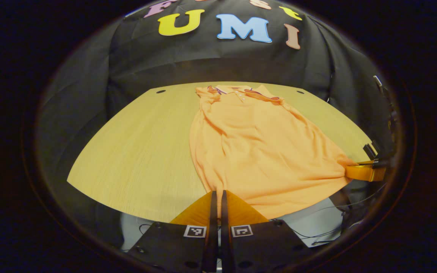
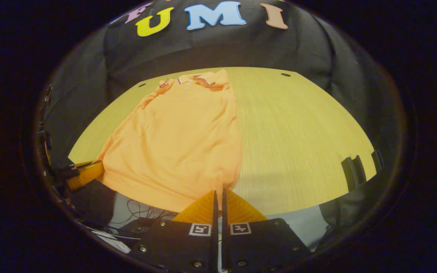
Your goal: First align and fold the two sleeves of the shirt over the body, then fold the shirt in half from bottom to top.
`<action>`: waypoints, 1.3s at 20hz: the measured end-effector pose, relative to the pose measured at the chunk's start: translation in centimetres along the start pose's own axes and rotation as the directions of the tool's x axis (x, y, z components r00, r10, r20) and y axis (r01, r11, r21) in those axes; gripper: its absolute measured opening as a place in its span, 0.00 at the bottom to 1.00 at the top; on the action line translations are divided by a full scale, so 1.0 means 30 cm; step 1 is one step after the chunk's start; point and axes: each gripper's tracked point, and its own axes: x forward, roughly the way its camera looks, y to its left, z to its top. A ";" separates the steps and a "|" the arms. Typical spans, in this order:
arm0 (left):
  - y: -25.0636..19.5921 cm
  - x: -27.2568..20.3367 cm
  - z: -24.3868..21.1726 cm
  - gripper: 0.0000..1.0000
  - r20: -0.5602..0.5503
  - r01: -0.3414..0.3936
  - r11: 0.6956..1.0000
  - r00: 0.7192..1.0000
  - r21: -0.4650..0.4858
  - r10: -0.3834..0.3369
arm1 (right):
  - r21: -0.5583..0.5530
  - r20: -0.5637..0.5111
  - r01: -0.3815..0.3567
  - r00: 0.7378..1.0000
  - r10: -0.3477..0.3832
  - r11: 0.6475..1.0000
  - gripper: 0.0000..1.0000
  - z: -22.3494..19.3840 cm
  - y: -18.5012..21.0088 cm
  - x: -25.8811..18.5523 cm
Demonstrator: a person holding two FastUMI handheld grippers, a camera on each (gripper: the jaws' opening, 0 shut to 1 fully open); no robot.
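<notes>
Both views are dim and warm-toned, with the wooden table (image 1: 135,151) and the orange polo shirt (image 1: 256,148) the brightest areas, lit evenly from above without glare. Beyond the table's far edge the cloth wall falls into murky shadow. A soft shadow lies on the table's near edge in the right gripper view. Fisheye distortion bows the table's edges, and detail softens toward the rim of each view.
</notes>
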 end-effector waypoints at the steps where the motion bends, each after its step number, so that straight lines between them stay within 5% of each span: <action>1: 0.008 0.011 -0.001 0.10 -0.002 -0.008 1.000 1.000 -0.026 0.008 | 0.012 -0.007 -0.009 1.000 0.009 1.000 0.04 0.003 0.000 0.004; 10: 0.071 -0.022 0.088 0.06 -0.046 -0.033 0.998 0.998 -0.062 0.030 | 0.020 0.010 -0.062 0.998 0.061 0.998 0.00 0.100 0.023 -0.056; 26: 0.142 0.092 0.493 0.07 0.058 -0.006 0.994 0.998 -0.108 0.012 | -0.040 0.166 -0.030 0.985 0.036 0.999 0.00 0.568 0.039 -0.015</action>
